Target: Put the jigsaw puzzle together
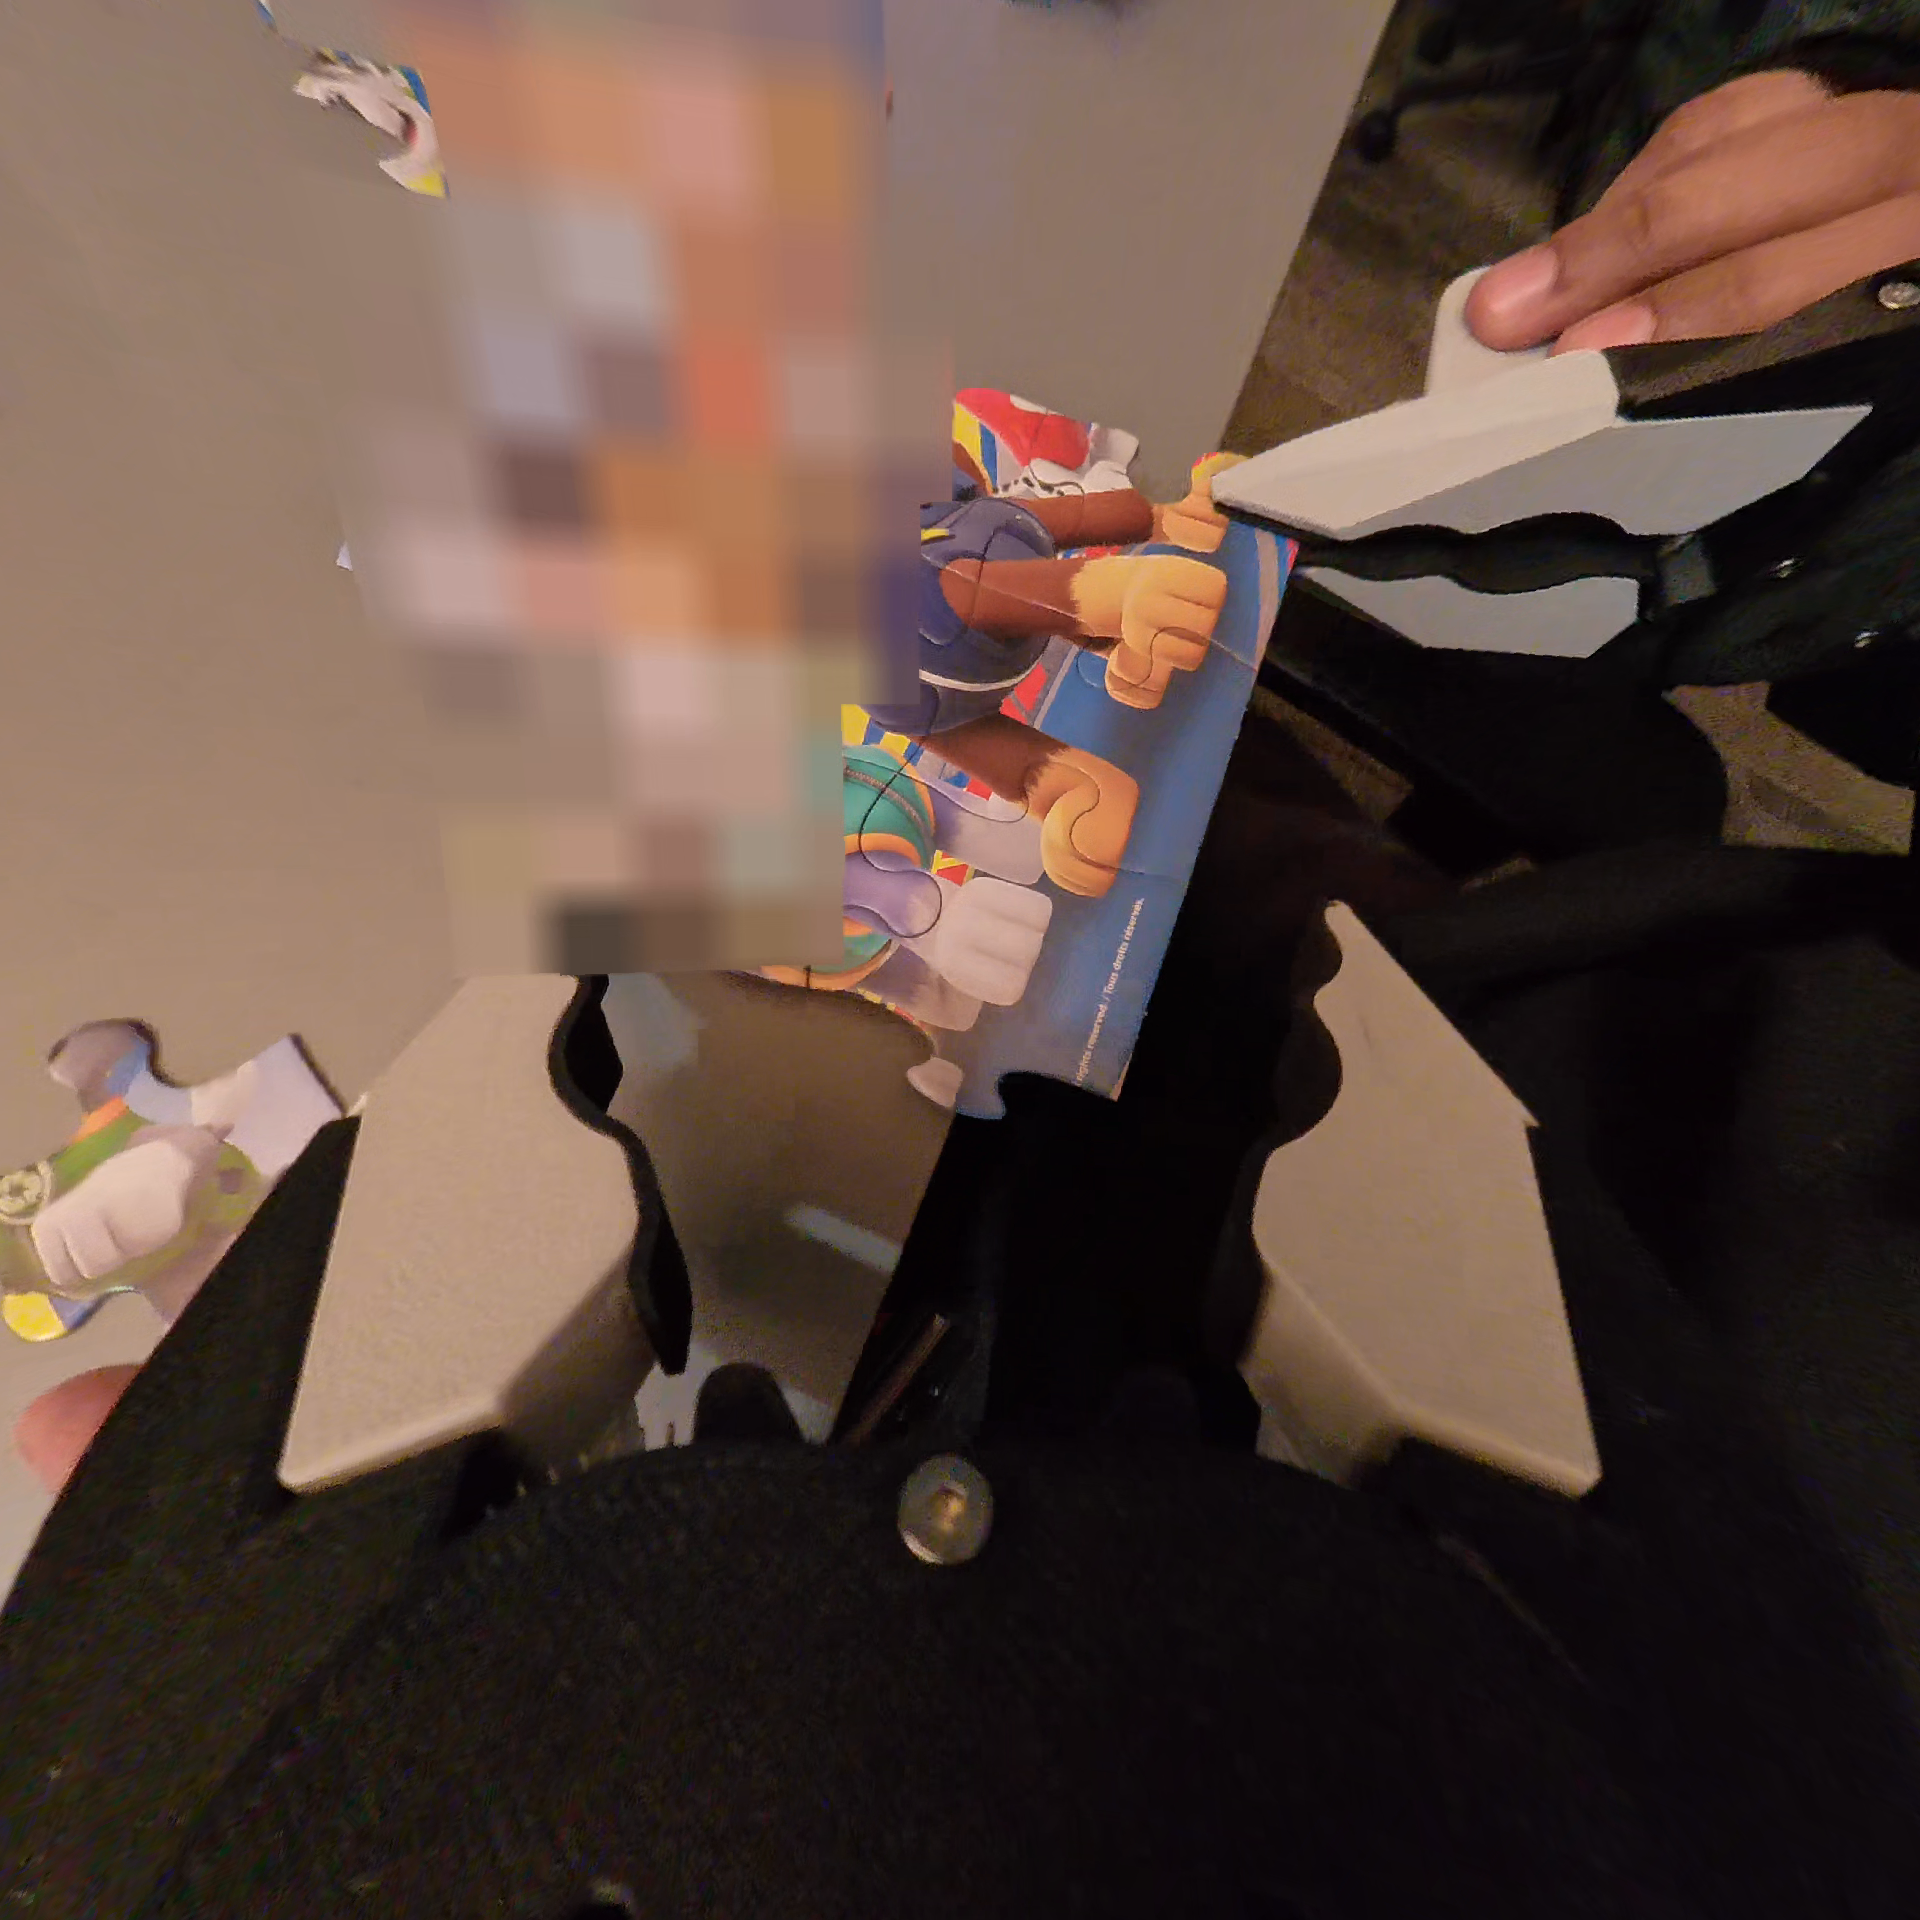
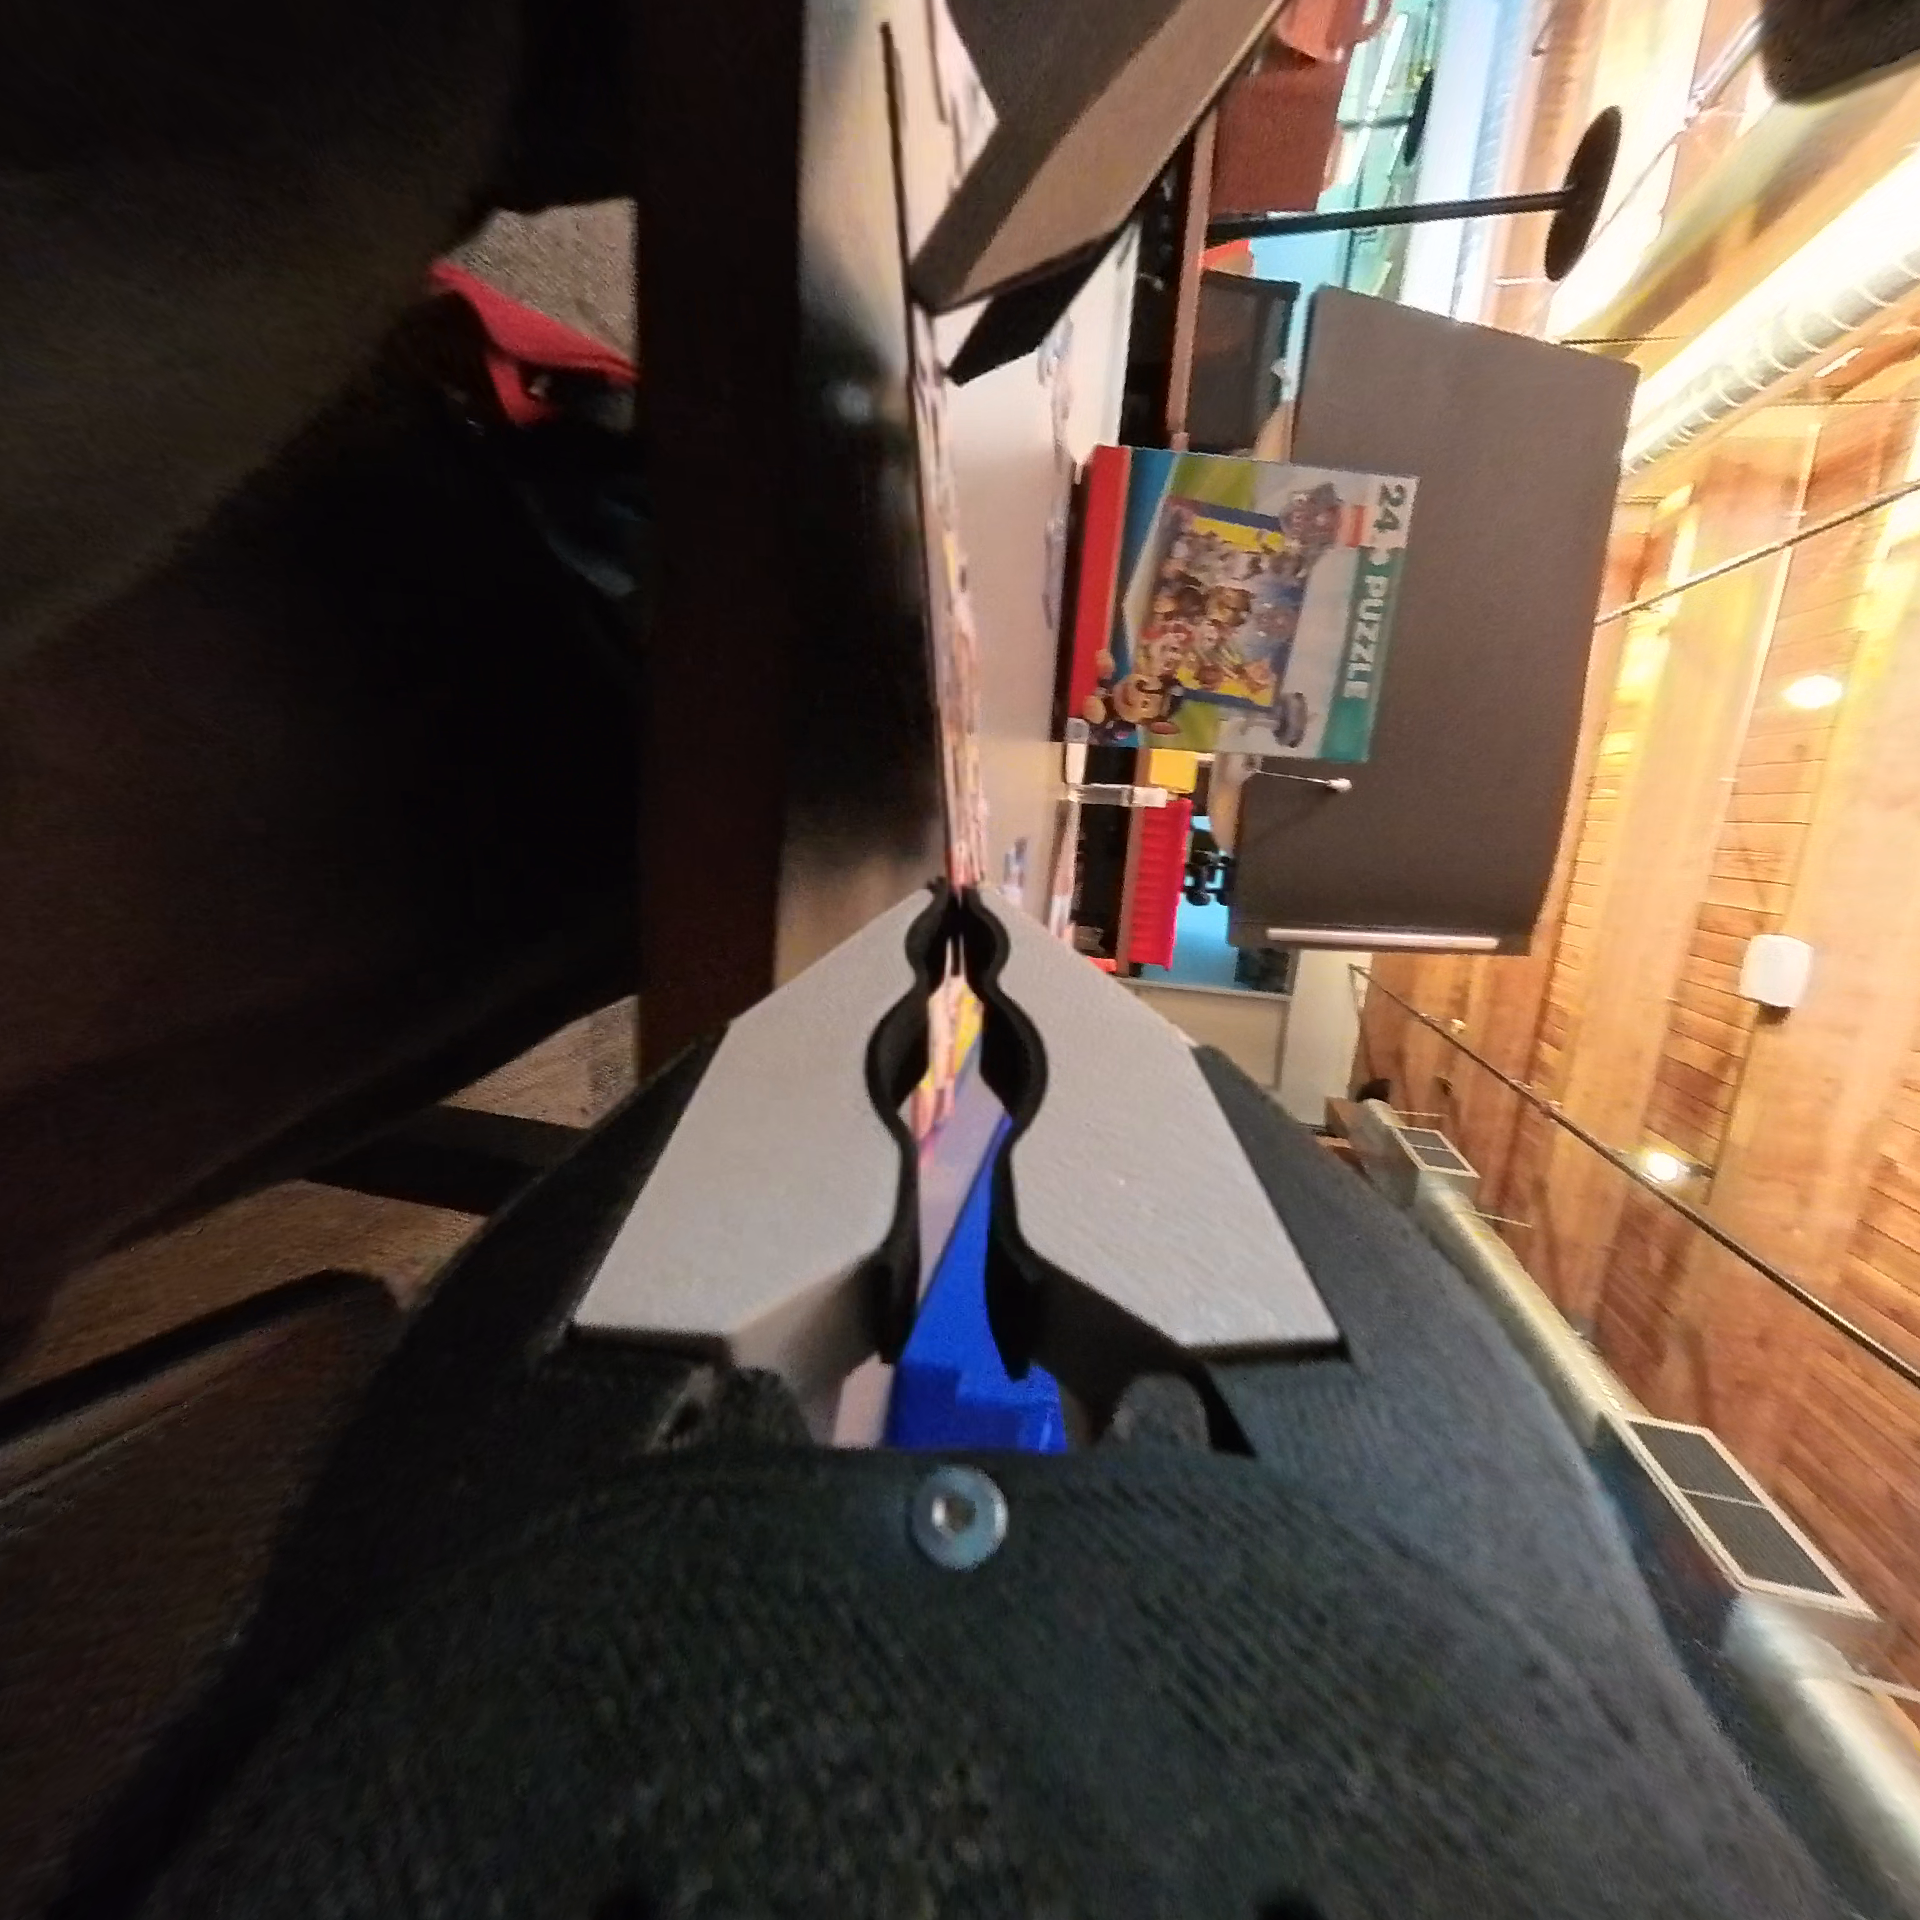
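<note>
A partly joined cartoon jigsaw puzzle (image 1: 1049, 727) lies on the grey table (image 1: 156, 623), its blue border sticking out past the table's edge. My right gripper (image 1: 1242, 504) comes in from the right and is shut on the puzzle's border edge, one grey finger above and one below. In the right wrist view the right gripper (image 2: 958, 896) is rolled sideways, and the puzzle (image 2: 961, 665) shows edge-on between its closed pads. My left gripper (image 1: 951, 966) is wide open and empty, hovering over the puzzle's near end at the table edge.
One loose puzzle piece (image 1: 135, 1174) lies at the lower left and another (image 1: 384, 114) at the top left. The puzzle's box (image 2: 1236, 603) stands at the table's back, before a dark panel (image 2: 1455, 623). A hand (image 1: 1662, 229) grips the right gripper. Dark floor lies beyond the table edge. To the loose puzzle piece (image 1: 135, 1174): left tips about 7 cm, right tips about 20 cm.
</note>
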The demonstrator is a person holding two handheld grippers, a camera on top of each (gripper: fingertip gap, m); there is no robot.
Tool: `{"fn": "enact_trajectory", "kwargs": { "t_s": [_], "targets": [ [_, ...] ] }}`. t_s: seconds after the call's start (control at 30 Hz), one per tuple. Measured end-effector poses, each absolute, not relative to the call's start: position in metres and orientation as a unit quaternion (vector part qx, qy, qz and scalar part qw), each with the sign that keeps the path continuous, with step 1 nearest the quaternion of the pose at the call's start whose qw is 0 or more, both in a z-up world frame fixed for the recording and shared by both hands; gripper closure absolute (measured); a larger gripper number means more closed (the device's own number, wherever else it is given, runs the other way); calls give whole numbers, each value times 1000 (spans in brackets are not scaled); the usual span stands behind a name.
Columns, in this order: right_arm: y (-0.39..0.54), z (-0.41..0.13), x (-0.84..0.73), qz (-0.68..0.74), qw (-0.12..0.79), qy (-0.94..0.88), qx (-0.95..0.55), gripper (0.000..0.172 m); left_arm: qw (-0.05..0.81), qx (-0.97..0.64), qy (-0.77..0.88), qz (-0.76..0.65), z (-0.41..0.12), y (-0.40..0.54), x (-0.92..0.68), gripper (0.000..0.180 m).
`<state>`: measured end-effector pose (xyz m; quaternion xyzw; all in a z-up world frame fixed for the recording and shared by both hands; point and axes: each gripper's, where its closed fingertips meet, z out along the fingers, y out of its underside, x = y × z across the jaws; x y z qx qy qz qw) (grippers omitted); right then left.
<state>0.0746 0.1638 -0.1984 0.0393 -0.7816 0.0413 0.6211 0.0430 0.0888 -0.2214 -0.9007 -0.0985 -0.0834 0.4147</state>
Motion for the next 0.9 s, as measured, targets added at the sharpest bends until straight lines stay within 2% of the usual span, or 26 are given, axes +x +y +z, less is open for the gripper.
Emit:
{"fn": "enact_trajectory", "kwargs": {
  "t_s": [0.23,0.9],
  "targets": [
    [181,-183,26,8,631,-774,45,170,422,-899,-91,-65,-220,106,22,52],
    [232,-222,-9,-7,574,-818,-17,167,365,-928,-59,-44,-234,155,-15,54]
  ]
}}
